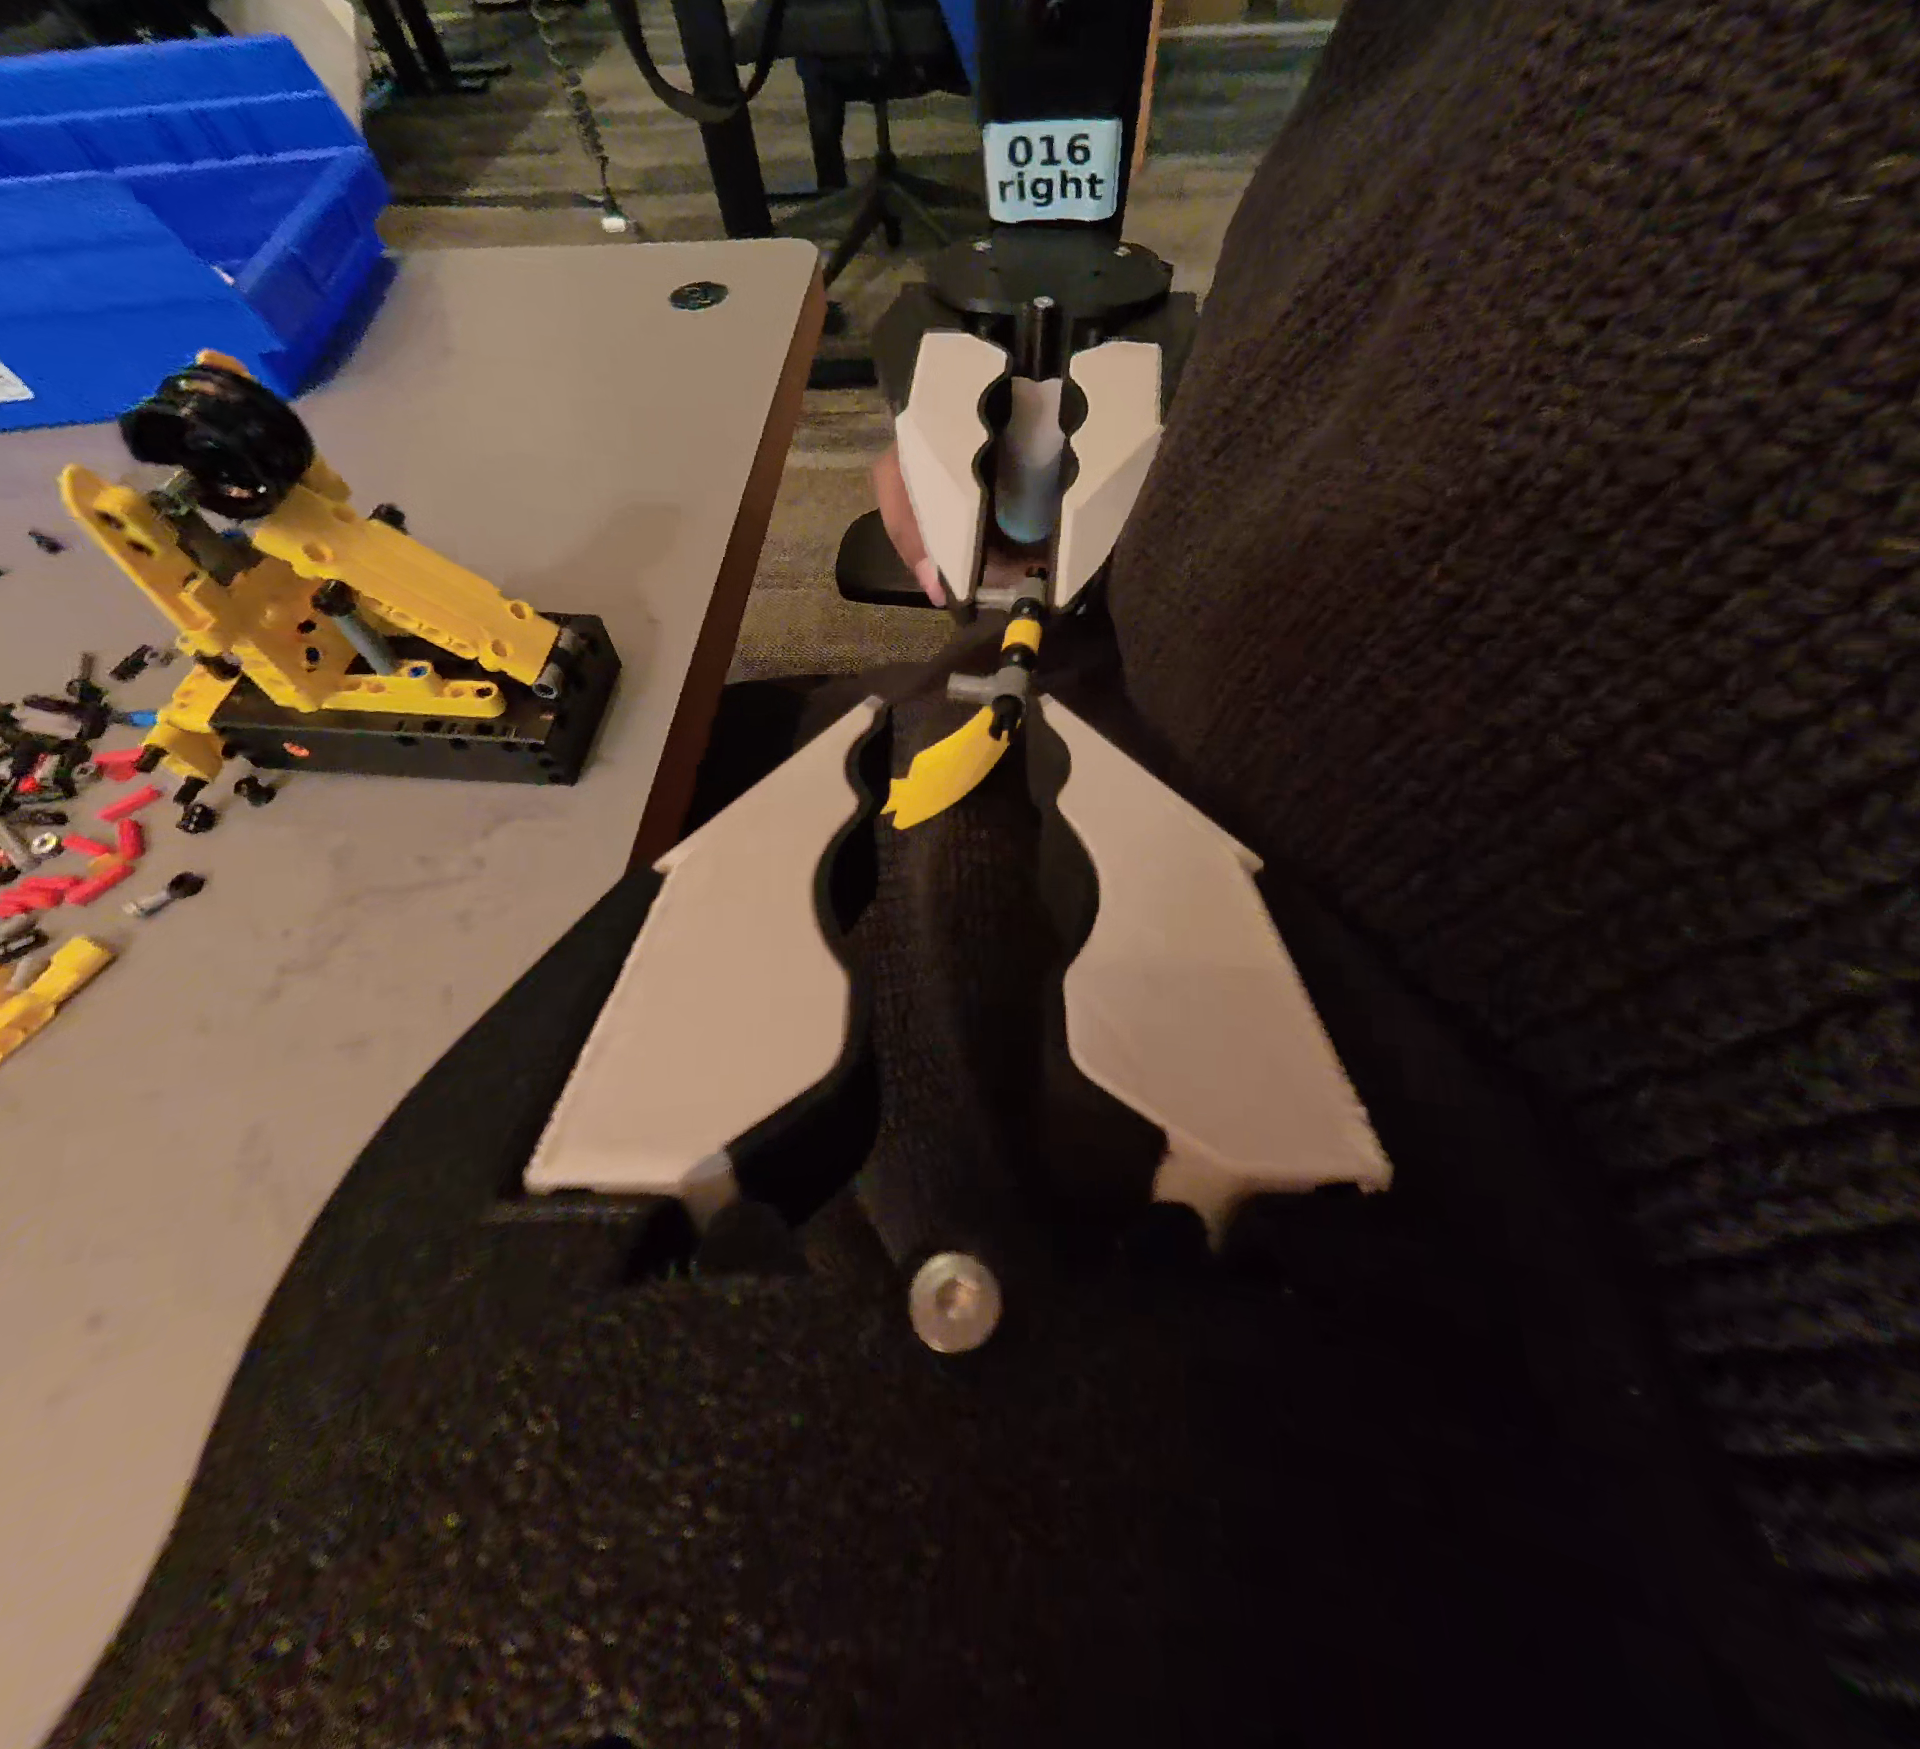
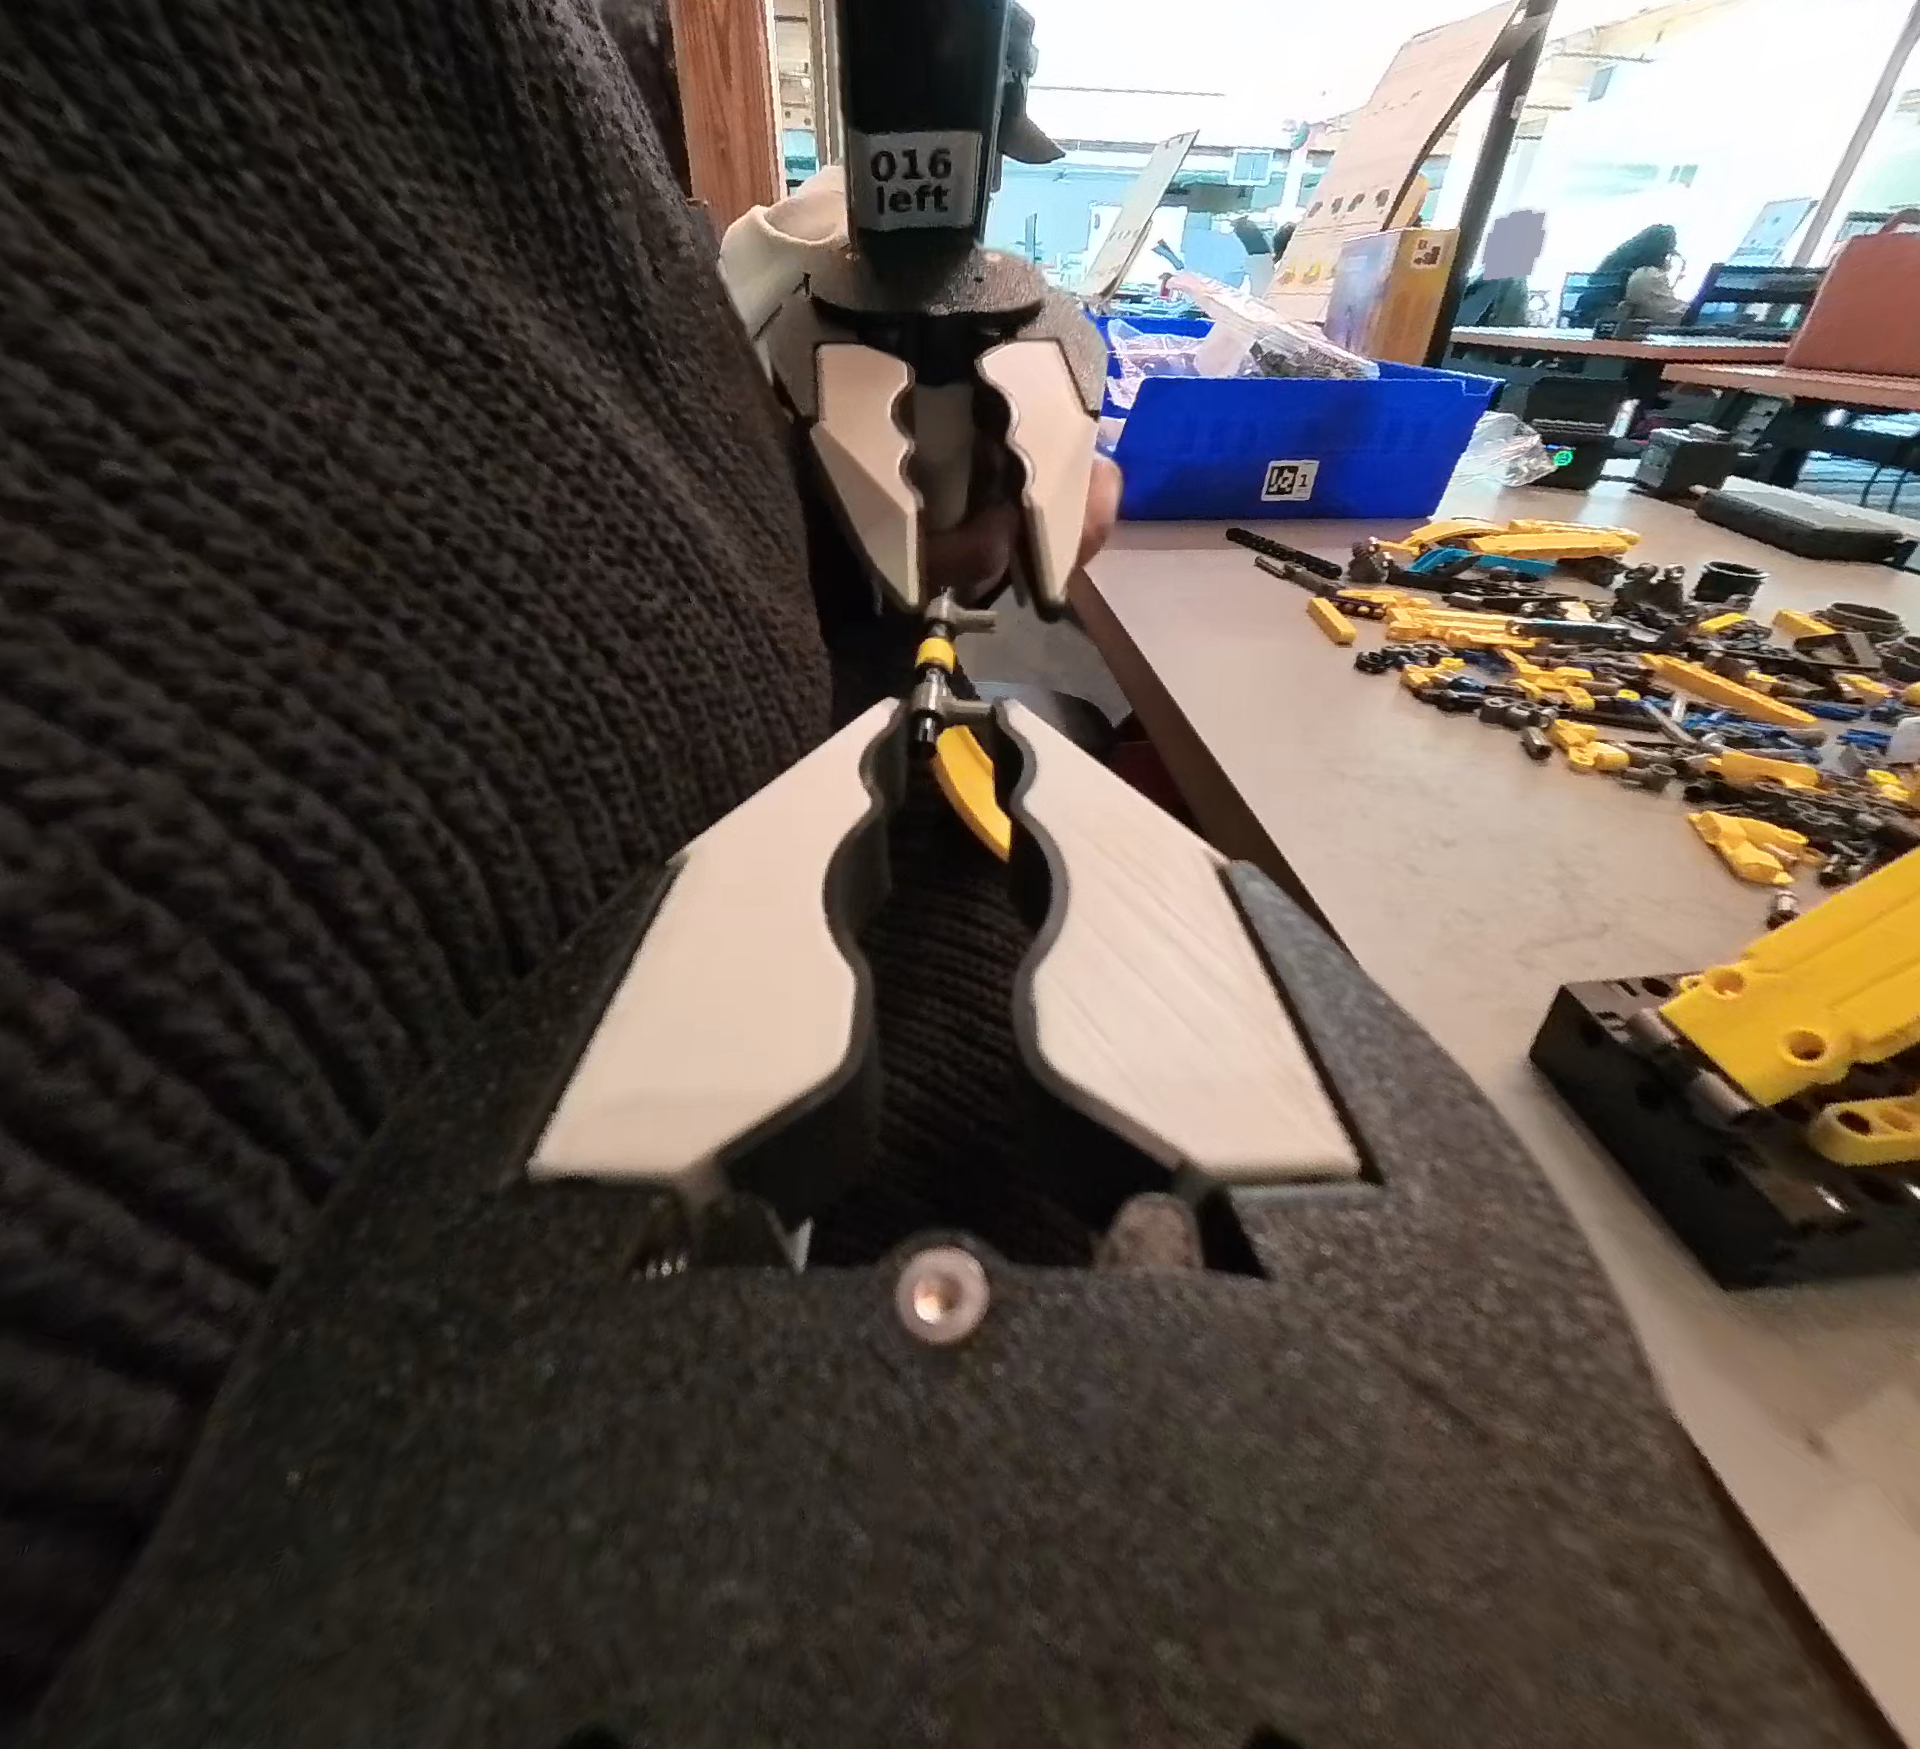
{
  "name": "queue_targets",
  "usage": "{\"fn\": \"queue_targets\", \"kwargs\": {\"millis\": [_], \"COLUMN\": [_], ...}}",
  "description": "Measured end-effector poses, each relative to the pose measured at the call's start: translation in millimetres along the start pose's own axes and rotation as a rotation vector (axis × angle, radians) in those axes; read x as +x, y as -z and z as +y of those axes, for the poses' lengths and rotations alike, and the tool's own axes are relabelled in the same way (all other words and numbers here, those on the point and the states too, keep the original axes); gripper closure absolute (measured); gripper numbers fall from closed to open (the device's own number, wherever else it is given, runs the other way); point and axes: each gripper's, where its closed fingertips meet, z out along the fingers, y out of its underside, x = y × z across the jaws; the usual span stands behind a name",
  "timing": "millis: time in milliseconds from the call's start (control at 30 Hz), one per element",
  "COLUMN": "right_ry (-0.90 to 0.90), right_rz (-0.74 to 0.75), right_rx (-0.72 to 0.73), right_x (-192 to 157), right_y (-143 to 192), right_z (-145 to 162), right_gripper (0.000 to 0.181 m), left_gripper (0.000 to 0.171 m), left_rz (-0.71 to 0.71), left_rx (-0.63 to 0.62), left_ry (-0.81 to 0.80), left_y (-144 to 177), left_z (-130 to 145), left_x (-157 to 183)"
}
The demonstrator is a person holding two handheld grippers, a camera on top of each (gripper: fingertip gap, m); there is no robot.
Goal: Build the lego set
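Your left gripper (image 1: 961, 712) and right gripper (image 2: 951, 712) face each other tip to tip in front of your dark knit sweater (image 1: 1558, 556), off the table (image 1: 468, 920) edge. Between them hangs a small brick sub-assembly (image 1: 1003, 671): a thin axle carrying a yellow bush, grey cross connectors and a curved yellow blade (image 1: 945, 774).

Left gripper: jaws narrowed to the tips, clamped on the blade-end connector. Right gripper: jaws likewise drawn in, pinching the far connector.

Orientation: the long axis runs from one gripper's tips to the other's, roughly parallel to the table edge; the blade curves back between the left fingers.

Risks, as judged: both holds sit at the extreme fingertips on small, rounded parts. Any twist or pull off the axle's line could pop a connector loose or let the piece pivot and drop to your lap or the floor, since no table lies beneath. The yellow model (image 1: 343, 629) and loose parts (image 2: 1610, 660) sit well apart.
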Motion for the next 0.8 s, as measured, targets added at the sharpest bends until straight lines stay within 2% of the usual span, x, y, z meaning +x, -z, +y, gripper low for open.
{"fn": "queue_targets", "kwargs": {"millis": [167,433,767,800], "right_ry": [-0.003,-0.003,-0.012,-0.016], "right_rz": [-0.010,-0.032,-0.050,-0.053], "right_rx": [-0.012,-0.040,-0.078,-0.081], "right_x": [-0.9,-4.2,-6.8,-7.3], "right_y": [-1.9,-5.5,-6.1,-6.0], "right_z": [0.2,1.4,5.1,5.3], "right_gripper": [0.167,0.167,0.166,0.166], "left_gripper": [0.154,0.168,0.169,0.164], "left_rz": [0.049,0.092,0.121,0.126], "left_rx": [0.037,0.005,0.028,0.031], "left_ry": [0.083,0.069,0.104,0.111], "left_y": [10.8,7.2,6.4,6.0], "left_z": [0.1,6.1,6.4,6.0], "left_x": [4.2,14.2,17.6,18.3]}}
